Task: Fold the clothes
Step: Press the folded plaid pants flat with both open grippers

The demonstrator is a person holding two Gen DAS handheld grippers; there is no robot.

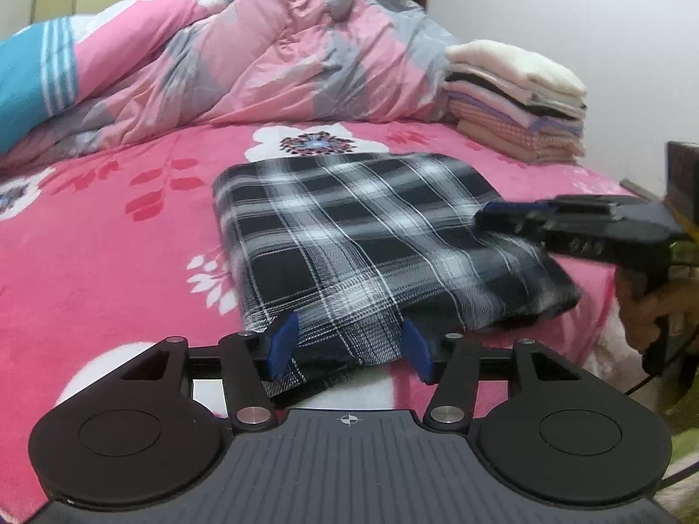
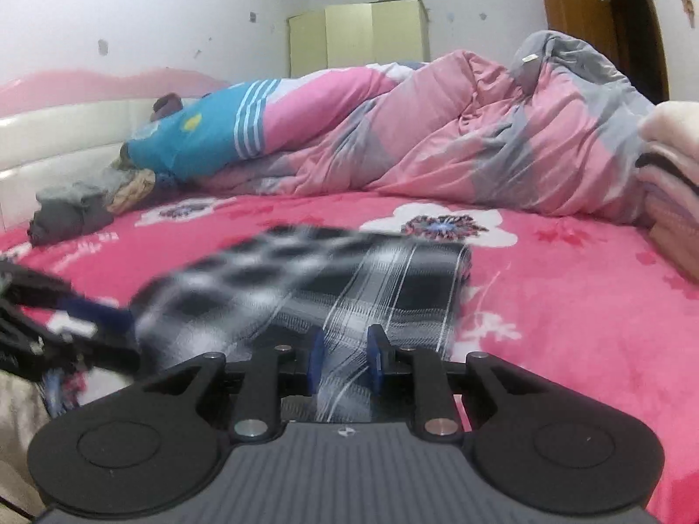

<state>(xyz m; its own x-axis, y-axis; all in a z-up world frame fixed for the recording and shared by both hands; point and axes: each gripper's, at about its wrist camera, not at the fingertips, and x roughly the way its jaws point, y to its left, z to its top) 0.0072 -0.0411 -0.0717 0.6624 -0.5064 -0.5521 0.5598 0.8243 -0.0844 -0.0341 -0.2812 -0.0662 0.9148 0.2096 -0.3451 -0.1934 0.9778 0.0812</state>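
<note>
A folded black-and-white plaid garment (image 1: pixel 349 236) lies on the pink floral bed sheet (image 1: pixel 109 240). My left gripper (image 1: pixel 349 347) is open at the garment's near edge, its blue pads wide apart with the cloth's edge between them. A hand holds my right gripper (image 1: pixel 498 212) at the garment's right side. In the right wrist view the right gripper (image 2: pixel 345 360) has its pads close together with plaid cloth (image 2: pixel 393 275) filling the gap. That view is blurred by motion, and the left gripper (image 2: pixel 96 318) appears smeared at the left.
A stack of folded clothes (image 1: pixel 515 100) stands at the far right of the bed. A bunched pink and grey duvet (image 1: pixel 284 52) runs along the back, with a blue striped cloth (image 2: pixel 196 131) beside it. Loose grey clothes (image 2: pixel 70 214) lie by the white headboard (image 2: pixel 57 131).
</note>
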